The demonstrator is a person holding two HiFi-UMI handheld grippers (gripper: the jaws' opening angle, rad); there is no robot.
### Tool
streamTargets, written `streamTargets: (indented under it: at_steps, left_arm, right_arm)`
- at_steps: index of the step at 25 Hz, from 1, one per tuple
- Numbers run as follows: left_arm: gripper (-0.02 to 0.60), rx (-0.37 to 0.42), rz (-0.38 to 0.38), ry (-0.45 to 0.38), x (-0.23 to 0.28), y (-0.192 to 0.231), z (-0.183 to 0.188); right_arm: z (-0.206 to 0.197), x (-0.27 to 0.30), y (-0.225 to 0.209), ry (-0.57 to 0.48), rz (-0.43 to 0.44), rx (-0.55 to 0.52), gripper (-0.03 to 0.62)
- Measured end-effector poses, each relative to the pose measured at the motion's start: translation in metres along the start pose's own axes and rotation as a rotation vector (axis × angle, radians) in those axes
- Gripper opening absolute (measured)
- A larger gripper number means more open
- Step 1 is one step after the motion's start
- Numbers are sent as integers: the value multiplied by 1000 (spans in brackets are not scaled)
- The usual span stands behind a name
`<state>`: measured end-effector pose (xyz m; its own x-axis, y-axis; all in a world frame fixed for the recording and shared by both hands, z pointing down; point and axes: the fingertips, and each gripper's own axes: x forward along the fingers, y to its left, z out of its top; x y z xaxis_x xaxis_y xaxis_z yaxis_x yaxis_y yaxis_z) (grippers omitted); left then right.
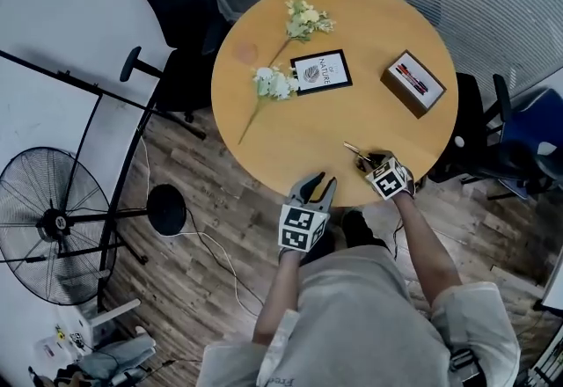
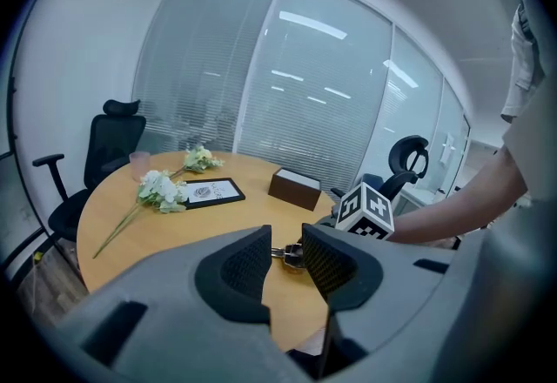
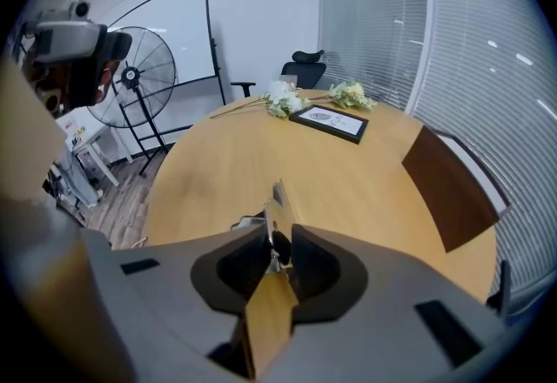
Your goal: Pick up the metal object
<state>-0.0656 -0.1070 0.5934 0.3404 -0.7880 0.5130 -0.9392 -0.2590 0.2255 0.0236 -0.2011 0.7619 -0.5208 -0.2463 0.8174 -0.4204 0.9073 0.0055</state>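
Where the right tongs (image 3: 278,239) meet, the metal object (image 3: 280,212) sits clamped.

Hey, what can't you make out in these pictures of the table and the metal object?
Metal object: kind unclear; right gripper view shows only a shiny strip between shut jaws, and the left gripper blocks most of it in its own view.
Right gripper: jaws too small to read in head view.
Box contents: too small, head view.

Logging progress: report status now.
Left gripper open, empty. Right gripper shut on metal object, at table near edge. Nothing in the way.
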Motion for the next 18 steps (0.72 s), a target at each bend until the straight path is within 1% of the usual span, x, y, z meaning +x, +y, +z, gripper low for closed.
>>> streamTargets:
  at_steps: [5, 6, 7, 8, 11, 18]
  left_arm:
    - [104, 13, -37, 3, 8, -5, 4]
    - [104, 15, -43, 3, 10, -6, 5]
    - [104, 17, -49, 5, 11, -6, 6]
    - [104, 19, -54, 7, 13, -7, 6]
    - [104, 28, -71, 16, 19, -9, 7]
    - [104, 39, -99, 19, 31, -7, 13]
  right_arm:
    - [-7, -7, 3, -14, 0, 97, 53]
    - [-8, -8, 3, -19, -2, 111, 39]
    - [-8, -9, 4, -24, 1, 128, 7]
    - [-8, -10, 4, -31, 10, 154, 3]
    - [-11, -12, 2, -48, 14, 236, 2]
    - [-7, -24, -3, -111, -13, 338, 2]
